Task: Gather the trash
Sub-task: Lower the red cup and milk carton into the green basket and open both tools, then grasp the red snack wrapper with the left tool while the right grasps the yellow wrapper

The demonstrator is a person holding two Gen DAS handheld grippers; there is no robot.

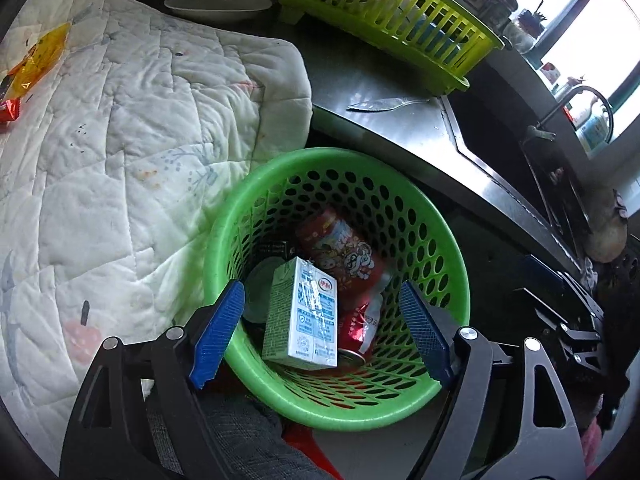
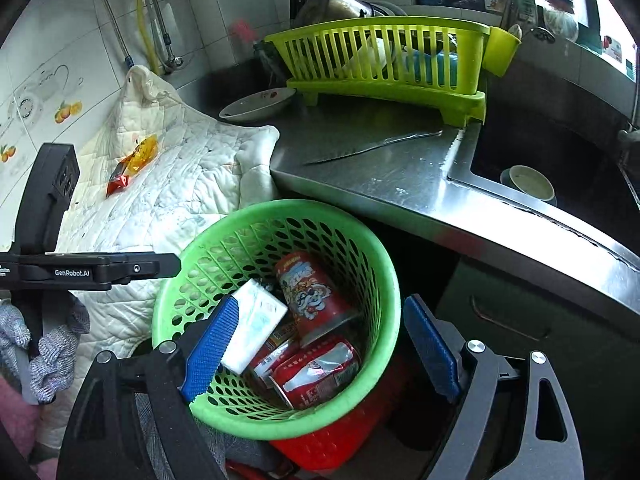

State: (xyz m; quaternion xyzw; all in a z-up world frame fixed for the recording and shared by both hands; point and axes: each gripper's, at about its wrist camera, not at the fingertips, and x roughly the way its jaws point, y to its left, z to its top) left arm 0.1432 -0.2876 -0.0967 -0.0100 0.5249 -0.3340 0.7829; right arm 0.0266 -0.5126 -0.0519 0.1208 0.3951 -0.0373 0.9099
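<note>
A green perforated basket (image 1: 448, 248) (image 2: 384, 280) sits below the counter edge. In it lie a milk carton (image 1: 304, 316) (image 2: 256, 326), a red snack tube (image 1: 344, 250) (image 2: 310, 294) and a crushed red cola can (image 1: 360, 324) (image 2: 320, 372). My left gripper (image 1: 322, 332) hangs open over the basket, the carton between its blue pads without touching them. My right gripper (image 2: 320, 344) is open and empty above the basket. A yellow-red snack wrapper (image 1: 36, 64) (image 2: 134, 162) lies on the white quilted cloth (image 1: 120, 140) (image 2: 172, 184).
A steel counter (image 1: 380, 80) (image 2: 380, 160) holds a knife (image 1: 384, 104) (image 2: 372, 144), a yellow-green dish rack (image 1: 392, 20) (image 2: 392, 68) and a white plate (image 1: 218, 4) (image 2: 258, 104). A sink (image 2: 560, 160) with a bowl (image 2: 530, 184) is at right. A red basket (image 2: 340, 440) sits under the green one.
</note>
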